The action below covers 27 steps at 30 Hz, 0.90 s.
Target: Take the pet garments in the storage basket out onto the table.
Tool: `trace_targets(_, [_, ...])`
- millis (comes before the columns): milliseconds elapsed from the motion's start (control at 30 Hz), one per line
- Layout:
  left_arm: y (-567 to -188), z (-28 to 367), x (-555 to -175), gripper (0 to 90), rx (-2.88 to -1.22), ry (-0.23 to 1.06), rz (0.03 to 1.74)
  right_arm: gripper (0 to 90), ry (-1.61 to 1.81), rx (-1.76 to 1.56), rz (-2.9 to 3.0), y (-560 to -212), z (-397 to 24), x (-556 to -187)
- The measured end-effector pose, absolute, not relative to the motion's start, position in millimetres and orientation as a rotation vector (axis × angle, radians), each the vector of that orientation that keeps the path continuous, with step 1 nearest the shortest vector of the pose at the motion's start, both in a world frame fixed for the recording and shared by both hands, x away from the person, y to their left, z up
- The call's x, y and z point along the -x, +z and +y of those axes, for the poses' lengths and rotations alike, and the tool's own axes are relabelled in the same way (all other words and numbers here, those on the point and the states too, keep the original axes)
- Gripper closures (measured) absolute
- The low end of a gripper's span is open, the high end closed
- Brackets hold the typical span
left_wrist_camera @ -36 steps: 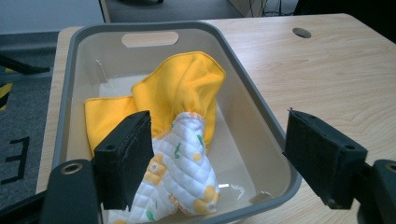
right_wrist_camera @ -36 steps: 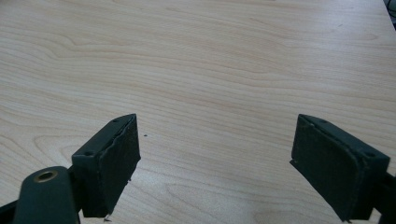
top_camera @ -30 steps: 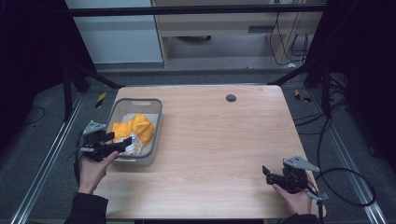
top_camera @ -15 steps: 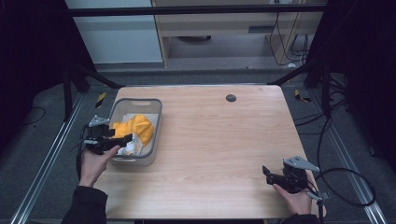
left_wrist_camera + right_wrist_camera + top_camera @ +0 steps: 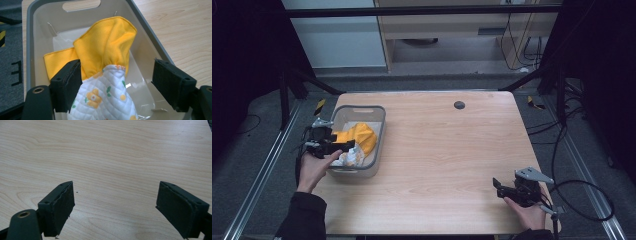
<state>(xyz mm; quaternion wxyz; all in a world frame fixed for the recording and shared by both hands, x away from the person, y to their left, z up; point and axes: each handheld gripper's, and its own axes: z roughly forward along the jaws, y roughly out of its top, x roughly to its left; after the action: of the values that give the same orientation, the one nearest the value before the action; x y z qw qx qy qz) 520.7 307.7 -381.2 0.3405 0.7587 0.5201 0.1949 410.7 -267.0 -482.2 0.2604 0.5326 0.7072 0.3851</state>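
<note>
A: Wooden tabletop, dark floor around it, pale cabinets behind. Grey plastic bin sits at the tabletop's left edge.

B: Contents?

A: Orange cloth bunched up inside the bin, with a white quilted cloth, flower print, lying against its near side.

B: Left tool?

A: Over the bin's near left rim, jaws spread wide. The quilted cloth sits between them and touches the left pad; the right pad is clear of it. No grip.

B: Right tool?

A: Far from the bin, at the tabletop's near right corner. Jaws wide apart over bare wood, holding nothing.

B: Anything else?

A: Small dark round cap beyond the bin, toward the far edge.
</note>
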Motion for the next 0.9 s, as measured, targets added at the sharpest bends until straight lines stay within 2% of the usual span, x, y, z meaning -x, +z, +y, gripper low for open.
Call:
trace_targets(300, [-382.7, 308.4, -533.1, 23.8, -1.999, 0.494, 1.377, 14.7, 1.047, -1.446, 1.923, -482.4, -266.2, -410.9])
trace_targets(900, [-403.4, 302.1, -545.4, 33.2, -2.093, 0.458, 1.389, 14.9, 1.048, -1.442, 1.930, -482.8, -266.5, -411.7])
